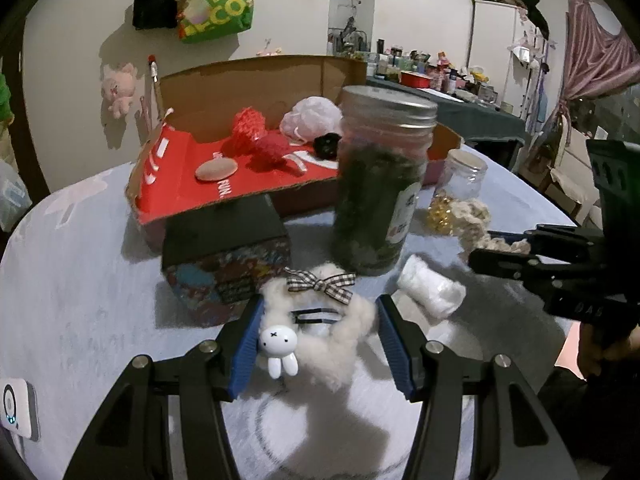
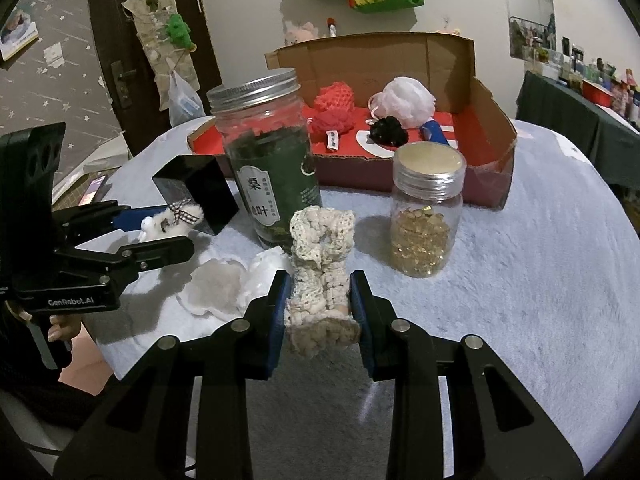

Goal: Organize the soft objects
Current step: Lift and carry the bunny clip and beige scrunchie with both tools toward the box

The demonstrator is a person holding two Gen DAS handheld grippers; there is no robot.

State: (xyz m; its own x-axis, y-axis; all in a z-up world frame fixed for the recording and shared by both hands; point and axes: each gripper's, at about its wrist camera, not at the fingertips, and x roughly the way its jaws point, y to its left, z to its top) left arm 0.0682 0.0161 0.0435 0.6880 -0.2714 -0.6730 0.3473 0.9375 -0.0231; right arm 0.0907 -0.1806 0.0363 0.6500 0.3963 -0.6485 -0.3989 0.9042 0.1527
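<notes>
**Two soft things in my jaws, the box waiting beyond**

My left gripper [image 1: 318, 344] is clamped on a fluffy white hair clip [image 1: 320, 320], the one with a checked bow and a little white rabbit charm; its fleece fills the space between my blue pads. My right gripper [image 2: 320, 312] is squeezed on a cream crocheted scrunchie [image 2: 320, 276], which stands up from between the pads.

Just ahead of both jaws, on the pale blue tablecloth [image 2: 540, 280], lies a wad of white tissue or cotton [image 1: 432, 292]. Past it stand the tall jar of dried leaves [image 2: 268, 152] and the small jar of golden capsules [image 2: 426, 216].

Farther out is the open cardboard box [image 2: 492, 120]. It already holds red mesh puffs [image 2: 334, 110], a pale pink bath pouf [image 2: 404, 98] and a black scrunchie [image 2: 386, 130]. So I judge the sorting about halfway along: my two pieces have yet to go in, and perhaps the white wad too.
</notes>
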